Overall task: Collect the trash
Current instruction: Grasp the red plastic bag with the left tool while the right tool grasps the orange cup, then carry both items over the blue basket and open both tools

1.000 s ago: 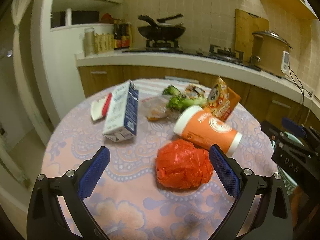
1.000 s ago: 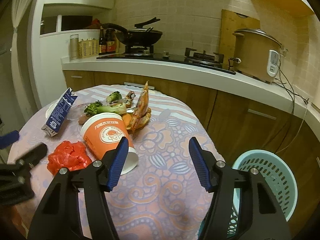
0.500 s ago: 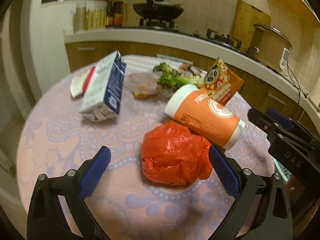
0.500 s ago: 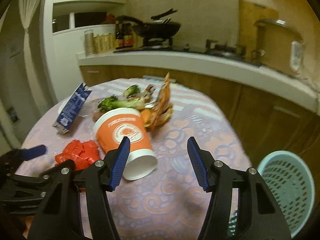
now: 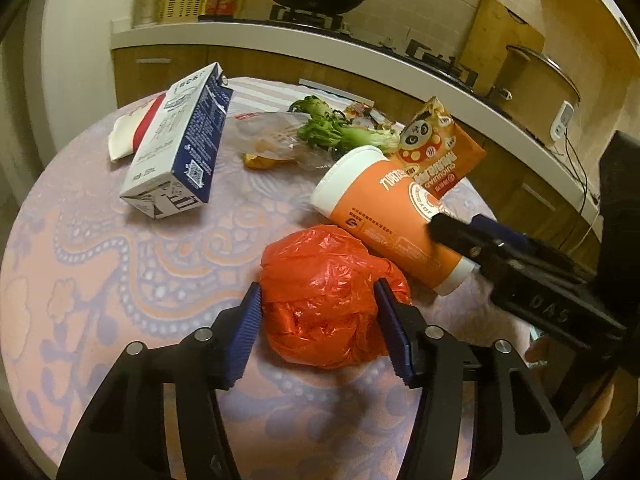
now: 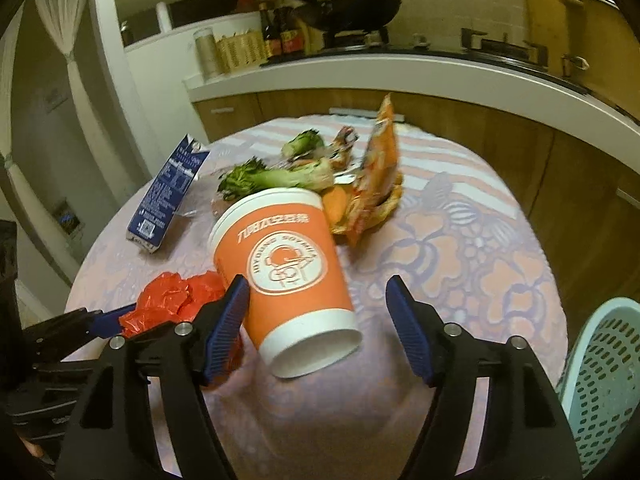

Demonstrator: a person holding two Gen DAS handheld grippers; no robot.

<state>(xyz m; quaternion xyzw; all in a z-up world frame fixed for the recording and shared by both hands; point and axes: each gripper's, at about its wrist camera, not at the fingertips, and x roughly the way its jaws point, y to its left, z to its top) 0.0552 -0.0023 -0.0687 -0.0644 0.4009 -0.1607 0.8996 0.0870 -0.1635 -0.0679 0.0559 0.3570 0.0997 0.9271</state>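
Observation:
A crumpled red plastic bag (image 5: pixel 316 264) lies near the front of the round table. My left gripper (image 5: pixel 317 292) is around it, jaws closing, and both blue pads (image 5: pixel 244 328) touch its sides. Just behind it an orange paper cup (image 5: pixel 384 212) lies on its side. In the right wrist view that cup (image 6: pixel 284 264) points its base at me, between the fingers of my right gripper (image 6: pixel 317 284). The right jaws are opening. The left pad (image 6: pixel 224 328) is close beside the cup and the right pad stands well clear of it.
A blue-and-white milk carton (image 5: pixel 180 140), leafy greens (image 5: pixel 336 132), a clear wrapper and an orange snack packet (image 5: pixel 436 152) lie farther back on the patterned tablecloth (image 5: pixel 120 280). A pale blue perforated basket (image 6: pixel 600 380) stands beside the table at the right. A kitchen counter runs behind.
My left gripper came down around the red bag and its jaws narrowed onto it. My right gripper swung left until the cup lay between its fingers, and they spread a little.

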